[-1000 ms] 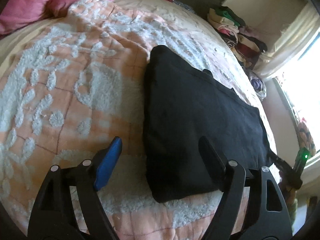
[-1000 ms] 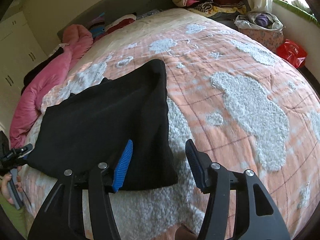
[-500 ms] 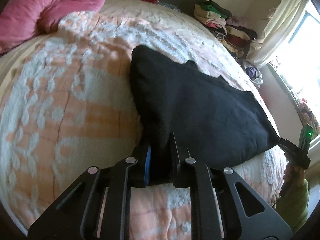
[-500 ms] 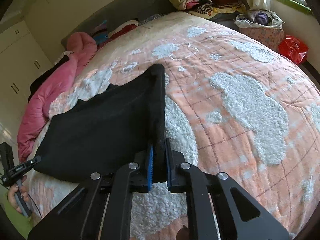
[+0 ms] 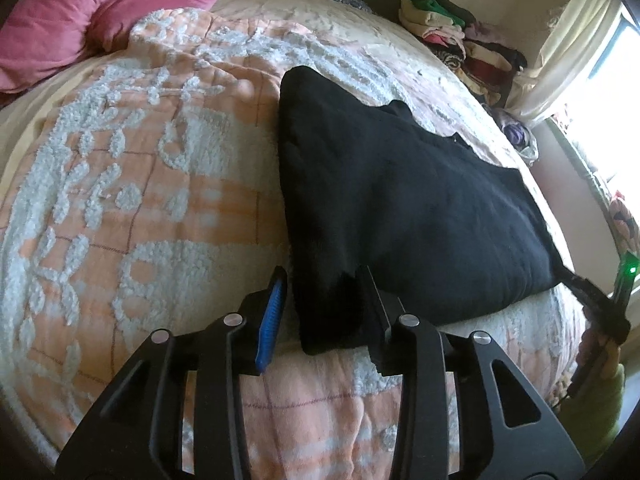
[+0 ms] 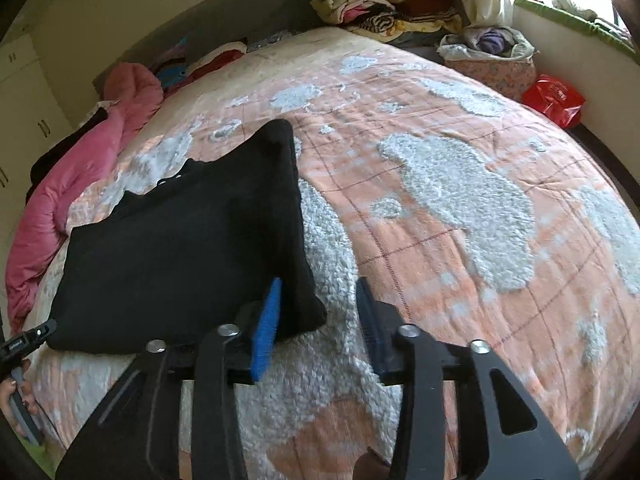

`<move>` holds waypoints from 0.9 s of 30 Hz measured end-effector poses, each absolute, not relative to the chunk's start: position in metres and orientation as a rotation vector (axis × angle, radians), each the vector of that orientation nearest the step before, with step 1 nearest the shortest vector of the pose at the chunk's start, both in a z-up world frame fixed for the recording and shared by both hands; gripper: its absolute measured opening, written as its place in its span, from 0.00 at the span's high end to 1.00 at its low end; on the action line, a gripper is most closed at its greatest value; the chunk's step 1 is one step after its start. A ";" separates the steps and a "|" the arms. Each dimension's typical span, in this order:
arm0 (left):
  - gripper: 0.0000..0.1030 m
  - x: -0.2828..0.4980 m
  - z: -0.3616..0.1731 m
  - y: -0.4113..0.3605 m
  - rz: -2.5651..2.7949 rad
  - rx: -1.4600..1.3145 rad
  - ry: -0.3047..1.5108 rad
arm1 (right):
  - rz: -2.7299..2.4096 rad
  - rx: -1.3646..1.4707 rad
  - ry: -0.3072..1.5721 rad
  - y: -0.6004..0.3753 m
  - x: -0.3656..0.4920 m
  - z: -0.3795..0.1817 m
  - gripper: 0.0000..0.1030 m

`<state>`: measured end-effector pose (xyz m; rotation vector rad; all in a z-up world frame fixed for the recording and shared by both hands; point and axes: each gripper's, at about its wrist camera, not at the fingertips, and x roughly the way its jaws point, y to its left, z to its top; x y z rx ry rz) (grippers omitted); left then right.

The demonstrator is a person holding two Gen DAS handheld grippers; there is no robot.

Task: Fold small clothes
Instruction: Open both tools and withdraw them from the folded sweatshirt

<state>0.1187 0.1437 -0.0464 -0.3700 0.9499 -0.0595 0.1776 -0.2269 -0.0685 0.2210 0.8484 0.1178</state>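
A black folded garment (image 5: 400,208) lies flat on the peach and white bedspread (image 5: 140,200). My left gripper (image 5: 320,304) is open, its jaws standing on either side of the garment's near left corner. In the right wrist view the same garment (image 6: 180,248) lies left of centre. My right gripper (image 6: 318,312) is open around the garment's near right corner, which sits against the blue left pad (image 6: 266,328). Each gripper shows at the other view's edge, the right gripper (image 5: 600,312) and the left gripper (image 6: 24,344).
A pink duvet (image 5: 100,12) is bunched at the head of the bed. Stacks of folded clothes (image 6: 384,4) sit beyond the far side. A fabric basket (image 6: 492,60) and a red bag (image 6: 554,98) stand beside the bed near the window.
Both grippers were open a second ago, shut on the garment's near corners half a second ago, and have now opened again. The garment lies flat on the bed.
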 end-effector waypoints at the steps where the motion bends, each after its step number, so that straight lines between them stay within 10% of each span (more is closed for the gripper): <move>1: 0.71 0.117 -0.046 0.143 -0.056 -0.363 0.951 | 0.112 0.226 0.842 -0.228 0.175 -0.068 0.46; 14: 0.45 0.094 -0.039 0.134 -0.029 -0.326 0.917 | 0.093 0.249 0.784 -0.233 0.143 -0.054 0.10; 27: 0.09 0.074 -0.030 0.129 0.001 -0.333 0.900 | 0.118 0.195 0.757 -0.212 0.126 -0.047 0.05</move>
